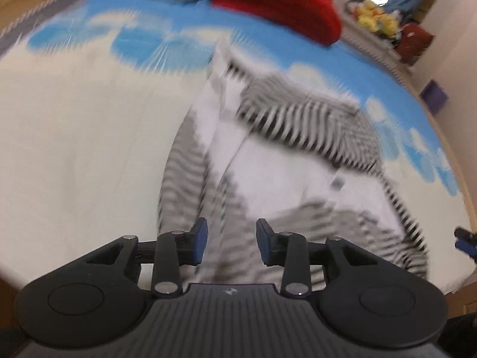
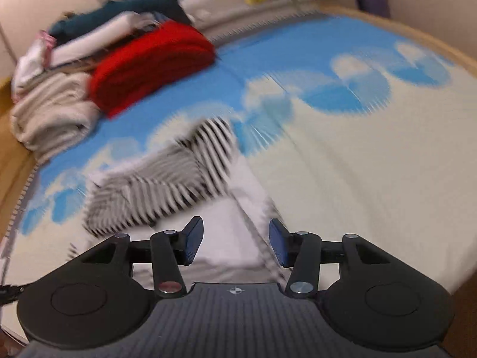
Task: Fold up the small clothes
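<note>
A small black-and-white striped garment point(image 1: 286, 155) lies partly folded on the bed sheet, its pale inside showing; both views are motion-blurred. My left gripper point(image 1: 232, 243) is open and empty, just above the garment's near striped edge. In the right wrist view the same garment point(image 2: 167, 176) lies ahead and to the left. My right gripper point(image 2: 235, 244) is open and empty over the garment's pale near part. The tip of the other gripper point(image 1: 465, 243) shows at the right edge of the left wrist view.
The bed sheet point(image 2: 357, 161) is cream with blue cloud shapes. A folded red knit point(image 2: 149, 65) and a stack of folded clothes point(image 2: 53, 113) lie at the bed's far side. Yellow plush toys point(image 1: 375, 18) sit on a shelf beyond.
</note>
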{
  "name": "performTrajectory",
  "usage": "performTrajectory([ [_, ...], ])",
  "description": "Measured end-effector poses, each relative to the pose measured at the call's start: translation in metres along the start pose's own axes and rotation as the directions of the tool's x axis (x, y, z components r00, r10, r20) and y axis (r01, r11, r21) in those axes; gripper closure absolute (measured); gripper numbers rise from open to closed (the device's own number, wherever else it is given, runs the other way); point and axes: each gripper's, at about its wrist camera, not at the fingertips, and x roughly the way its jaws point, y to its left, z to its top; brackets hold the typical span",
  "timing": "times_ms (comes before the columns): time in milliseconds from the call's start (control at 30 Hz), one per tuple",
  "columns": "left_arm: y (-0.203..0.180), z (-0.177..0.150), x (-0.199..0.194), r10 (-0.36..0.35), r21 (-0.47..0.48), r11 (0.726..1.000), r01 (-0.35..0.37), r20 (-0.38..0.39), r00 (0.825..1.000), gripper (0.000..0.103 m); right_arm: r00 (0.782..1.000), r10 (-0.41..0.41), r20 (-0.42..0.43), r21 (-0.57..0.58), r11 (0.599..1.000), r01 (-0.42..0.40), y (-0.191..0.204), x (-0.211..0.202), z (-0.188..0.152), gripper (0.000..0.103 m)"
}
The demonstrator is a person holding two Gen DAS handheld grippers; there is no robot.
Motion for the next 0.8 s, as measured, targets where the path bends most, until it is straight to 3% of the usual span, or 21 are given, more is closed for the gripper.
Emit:
performTrajectory([
  [100, 0.015, -0.012, 0.02, 0.06, -0.063, 0.996, -0.065, -0.082, 0.995, 0.061, 0.99, -0.051, -0.131, 0.08, 0.995, 0.062, -0.021, 0.018, -0.026, 0.052],
  [200, 0.027, -0.009, 0.029, 0.064, -0.119, 0.99, -0.075, -0.097, 0.993, 0.046, 0.973, 0.019, -0.228, 0.215, 0.976, 0.032, -0.035, 0.043, -0.037, 0.053],
  [367, 0.04, -0.015, 0.039, 0.056, -0.198, 0.976, -0.093, -0.183, 0.982, 0.046, 0.953, -0.049, -0.3, 0.153, 0.983, 0.099, -0.031, 0.063, -0.052, 0.053],
  [567, 0.028, -0.023, 0.044, 0.084, -0.106, 0.989, -0.103, -0.168, 0.982, 0.048, 0.939, -0.083, -0.333, 0.134, 0.982, 0.134, -0.028, 0.068, -0.062, 0.053],
  [667, 0.023, -0.027, 0.045, 0.085, -0.069, 0.993, -0.097, -0.161, 0.983, 0.062, 0.934, -0.099, -0.343, 0.11, 0.983, 0.145, -0.025, 0.072, -0.066, 0.053],
  [800, 0.02, -0.029, 0.044, 0.074, -0.047, 0.996, -0.082, -0.15, 0.986, 0.092, 0.935, -0.108, -0.338, 0.104, 0.983, 0.151, -0.026, 0.069, -0.069, 0.053],
])
